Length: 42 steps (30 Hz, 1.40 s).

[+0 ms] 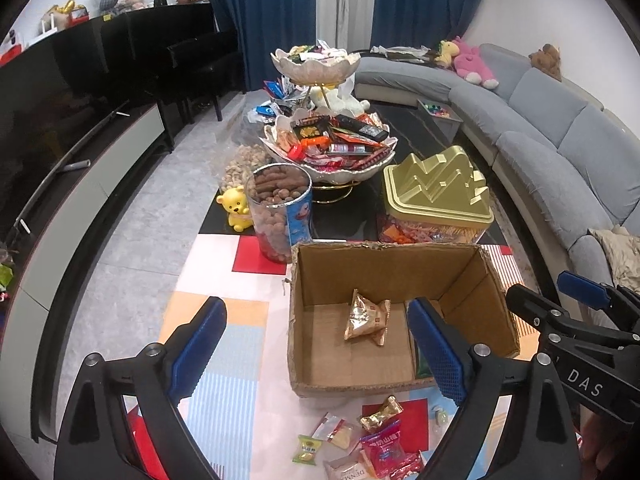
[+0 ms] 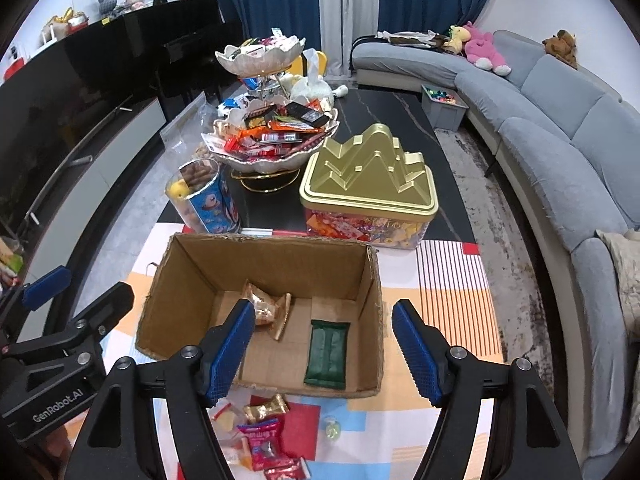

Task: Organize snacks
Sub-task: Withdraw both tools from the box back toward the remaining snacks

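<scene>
An open cardboard box [image 1: 392, 249] [image 2: 272, 240] stands on the colourful mat. A gold snack packet [image 1: 366, 318] [image 2: 267, 311] lies on its floor, and a dark green packet [image 2: 327, 354] lies flat beside it. Several loose wrapped snacks [image 1: 380, 450] [image 2: 264, 438] are scattered on the mat in front of the box. My left gripper [image 1: 316, 310] hovers over the box's near left part, open, nothing between its blue pads. My right gripper [image 2: 324, 312] hangs over the box's near right part, also open and empty. Each gripper shows at the edge of the other's view.
Behind the box stand a clear jar of nuts [image 1: 280, 208], a gold-lidded tin of sweets [image 2: 368, 184] and a two-tier snack stand [image 2: 272, 136] on the dark table. A yellow bear [image 1: 236, 208] sits at left. A grey sofa [image 2: 560, 152] curves along the right.
</scene>
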Each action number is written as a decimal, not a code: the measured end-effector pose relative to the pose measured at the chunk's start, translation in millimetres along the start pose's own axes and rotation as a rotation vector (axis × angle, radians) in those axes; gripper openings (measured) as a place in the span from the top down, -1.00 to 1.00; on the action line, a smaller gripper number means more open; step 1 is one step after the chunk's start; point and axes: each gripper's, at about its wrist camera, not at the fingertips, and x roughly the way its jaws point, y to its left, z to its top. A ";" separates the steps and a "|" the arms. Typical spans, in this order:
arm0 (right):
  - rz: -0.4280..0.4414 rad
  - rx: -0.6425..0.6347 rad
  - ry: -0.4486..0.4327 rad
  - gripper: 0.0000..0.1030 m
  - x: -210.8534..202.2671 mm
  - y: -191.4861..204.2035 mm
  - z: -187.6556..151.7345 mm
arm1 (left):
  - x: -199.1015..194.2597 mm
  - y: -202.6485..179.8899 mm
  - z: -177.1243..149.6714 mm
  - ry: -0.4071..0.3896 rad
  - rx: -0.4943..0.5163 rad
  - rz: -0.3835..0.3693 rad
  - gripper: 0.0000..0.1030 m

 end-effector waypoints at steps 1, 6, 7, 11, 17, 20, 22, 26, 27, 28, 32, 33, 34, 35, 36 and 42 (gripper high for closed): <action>0.000 0.000 0.000 -0.39 0.0 0.0 0.0 | -3.4 1.1 -0.7 -0.002 -0.002 0.000 -0.81; -0.002 0.000 -0.012 -0.39 -10.3 1.3 -2.8 | -14.9 3.5 -4.2 -0.012 -0.002 -0.003 -0.82; -0.003 0.000 -0.014 -0.39 -12.5 1.2 -3.9 | -16.3 3.4 -5.0 -0.014 -0.001 -0.003 -0.82; -0.007 0.004 -0.017 -0.39 -20.9 1.3 -8.9 | -24.5 4.8 -9.8 -0.022 -0.004 -0.009 -0.82; -0.009 0.010 -0.019 -0.39 -30.6 1.5 -17.6 | -34.9 3.8 -16.1 -0.032 0.010 -0.019 -0.82; -0.007 0.019 -0.017 -0.39 -35.2 0.9 -23.6 | -39.6 3.0 -21.0 -0.035 0.018 -0.023 -0.82; -0.006 0.024 -0.017 -0.39 -37.8 1.0 -28.0 | -41.7 2.9 -24.6 -0.037 0.021 -0.025 -0.82; -0.007 0.032 -0.013 -0.39 -45.3 1.4 -42.0 | -44.9 3.2 -34.0 -0.034 0.029 -0.034 -0.82; -0.007 0.032 -0.013 -0.39 -45.3 1.4 -42.0 | -45.8 3.4 -36.2 -0.033 0.033 -0.036 -0.82; -0.007 0.032 -0.012 -0.39 -46.8 1.5 -44.3 | -46.2 3.3 -38.5 -0.032 0.037 -0.037 -0.82; -0.011 0.037 -0.004 -0.39 -50.5 1.8 -54.8 | -47.3 2.8 -48.9 -0.027 0.053 -0.042 -0.82; -0.013 0.037 -0.001 -0.39 -50.9 2.2 -57.6 | -46.8 2.4 -51.6 -0.022 0.057 -0.045 -0.82; -0.013 0.039 0.003 -0.39 -51.1 2.3 -59.6 | -46.7 2.3 -54.0 -0.020 0.059 -0.046 -0.82; -0.011 0.046 0.015 -0.39 -50.2 2.4 -64.7 | -46.3 1.8 -56.6 -0.018 0.064 -0.047 -0.82; -0.011 0.046 0.015 -0.39 -50.2 2.4 -64.7 | -46.1 1.4 -59.0 -0.016 0.068 -0.048 -0.82; -0.019 0.051 0.045 -0.39 -46.9 2.6 -79.7 | -47.0 1.7 -71.9 -0.007 0.090 -0.059 -0.82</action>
